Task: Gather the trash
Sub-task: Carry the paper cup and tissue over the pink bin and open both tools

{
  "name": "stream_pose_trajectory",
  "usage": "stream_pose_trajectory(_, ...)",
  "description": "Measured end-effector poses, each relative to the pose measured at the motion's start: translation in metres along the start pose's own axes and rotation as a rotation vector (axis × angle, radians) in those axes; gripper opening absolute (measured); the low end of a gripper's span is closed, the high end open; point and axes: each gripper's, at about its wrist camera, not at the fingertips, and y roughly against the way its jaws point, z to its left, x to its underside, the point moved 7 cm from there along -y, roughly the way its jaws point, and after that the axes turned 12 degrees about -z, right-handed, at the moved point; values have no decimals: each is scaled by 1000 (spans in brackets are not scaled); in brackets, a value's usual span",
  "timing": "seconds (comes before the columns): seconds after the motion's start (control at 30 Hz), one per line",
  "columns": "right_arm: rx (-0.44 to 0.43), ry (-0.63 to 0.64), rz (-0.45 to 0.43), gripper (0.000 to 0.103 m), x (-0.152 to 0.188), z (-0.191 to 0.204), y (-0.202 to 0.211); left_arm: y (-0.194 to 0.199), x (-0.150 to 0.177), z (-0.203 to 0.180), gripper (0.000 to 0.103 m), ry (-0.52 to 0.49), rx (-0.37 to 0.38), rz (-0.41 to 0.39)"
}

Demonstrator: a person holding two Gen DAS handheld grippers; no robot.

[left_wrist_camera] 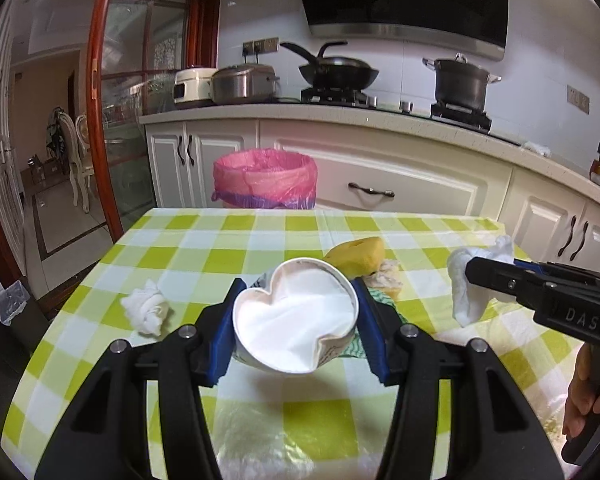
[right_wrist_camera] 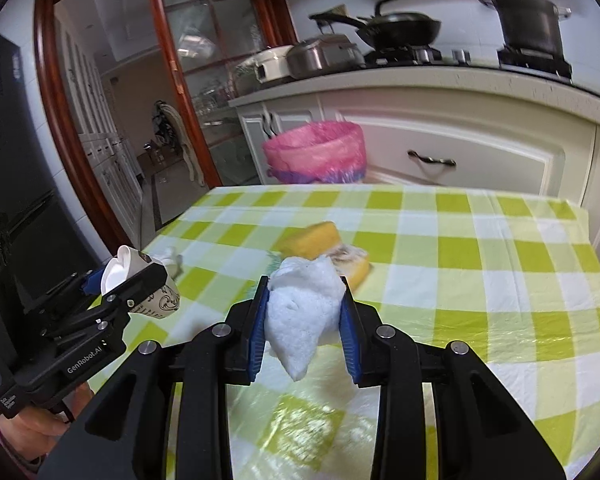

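We have a crushed paper cup (left_wrist_camera: 296, 316) pinched in our left claw (left_wrist_camera: 296, 320) and a wadded tissue (right_wrist_camera: 304, 316) pinched in our right claw (right_wrist_camera: 304, 320), both above the table (left_wrist_camera: 100, 264). The pink-lined bin (left_wrist_camera: 265, 179) waits ahead, beyond the table's far edge; we should clear that edge and release over the opening, keeping both grips firm.

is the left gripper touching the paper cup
Touching. The left wrist view shows the left gripper with both blue pads pressed against the paper cup, squashing its rim.
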Motion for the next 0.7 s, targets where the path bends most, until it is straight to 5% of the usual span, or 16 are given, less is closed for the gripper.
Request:
stream_pose_trajectory(0.37,-76,78,-121,32,-31,50,45,51,-30,7,52,29,1,-116)
stream_pose_trajectory(0.7,-93,81,-141,32,-37,65,52,60,-38,19,52,43,-13,-142)
